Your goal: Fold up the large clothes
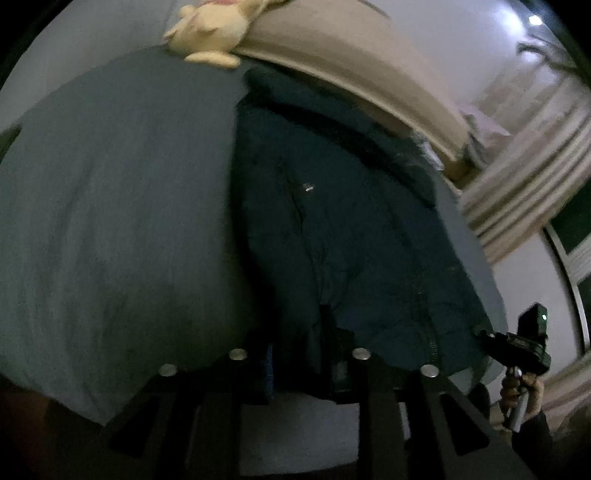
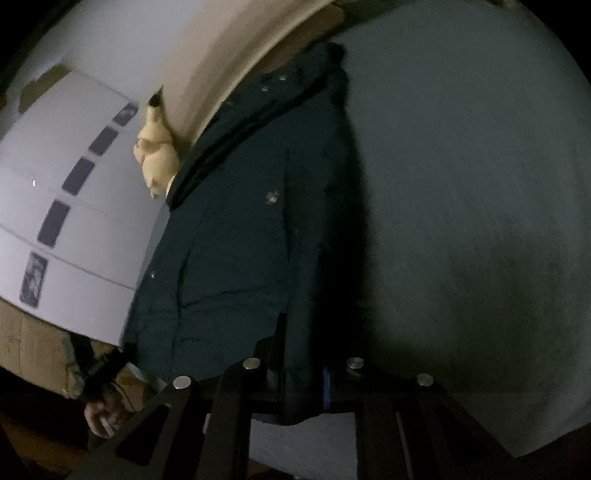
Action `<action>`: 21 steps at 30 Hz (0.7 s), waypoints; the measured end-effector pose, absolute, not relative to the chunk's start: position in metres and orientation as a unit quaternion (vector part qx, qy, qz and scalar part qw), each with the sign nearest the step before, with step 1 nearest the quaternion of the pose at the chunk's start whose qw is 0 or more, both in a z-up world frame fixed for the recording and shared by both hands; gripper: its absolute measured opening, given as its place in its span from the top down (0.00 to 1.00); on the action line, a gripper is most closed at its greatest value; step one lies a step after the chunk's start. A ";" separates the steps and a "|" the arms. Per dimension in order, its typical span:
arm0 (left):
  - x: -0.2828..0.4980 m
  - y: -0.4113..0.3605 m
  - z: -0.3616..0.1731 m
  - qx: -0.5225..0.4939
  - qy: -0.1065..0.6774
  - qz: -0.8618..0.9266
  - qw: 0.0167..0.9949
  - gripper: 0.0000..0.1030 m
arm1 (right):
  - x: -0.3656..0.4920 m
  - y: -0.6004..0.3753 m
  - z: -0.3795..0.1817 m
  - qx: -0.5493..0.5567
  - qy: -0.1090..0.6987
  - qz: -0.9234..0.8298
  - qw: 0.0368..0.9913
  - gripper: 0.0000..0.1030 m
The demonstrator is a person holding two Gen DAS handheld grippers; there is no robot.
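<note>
The left gripper [image 1: 301, 369] is clenched on the near hem of the dark navy padded jacket [image 1: 332, 221], fabric bunched between its black fingers [image 1: 266, 373]. The right gripper [image 2: 301, 376] likewise pinches the hem of the same jacket [image 2: 236, 240], a fold of cloth pressed between its fingers [image 2: 275, 369].

The jacket lies spread on the grey-blue bed cover [image 1: 110, 203], running from both grippers toward the far beige padded headboard [image 1: 351, 62].

Only the left wrist view shows the striped beige curtain [image 1: 528, 184] at the right. It also catches the other gripper at the jacket's right corner, with the hand [image 1: 517, 391] holding it. Only the right wrist view shows white drawer fronts with dark handles [image 2: 74, 206] and a brown cardboard box [image 2: 33, 343] at the left. A pale yellow plush toy [image 1: 210, 33] by the headboard appears in both.

No writing can be read.
</note>
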State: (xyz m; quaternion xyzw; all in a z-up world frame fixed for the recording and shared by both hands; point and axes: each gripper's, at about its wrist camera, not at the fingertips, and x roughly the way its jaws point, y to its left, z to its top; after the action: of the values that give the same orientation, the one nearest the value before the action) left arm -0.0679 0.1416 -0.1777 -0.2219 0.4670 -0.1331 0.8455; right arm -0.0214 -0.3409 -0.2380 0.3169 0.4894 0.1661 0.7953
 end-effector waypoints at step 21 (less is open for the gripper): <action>-0.065 0.136 -0.173 -0.196 0.477 -0.136 0.846 0.80 | -0.026 -0.335 -0.236 0.301 0.494 0.191 0.793 0.86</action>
State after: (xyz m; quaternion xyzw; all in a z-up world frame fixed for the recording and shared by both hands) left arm -0.0646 0.1356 -0.1728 -0.1956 0.4771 -0.1358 0.8460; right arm -0.0256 -0.3347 -0.2359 0.3005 0.4944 0.1906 0.7930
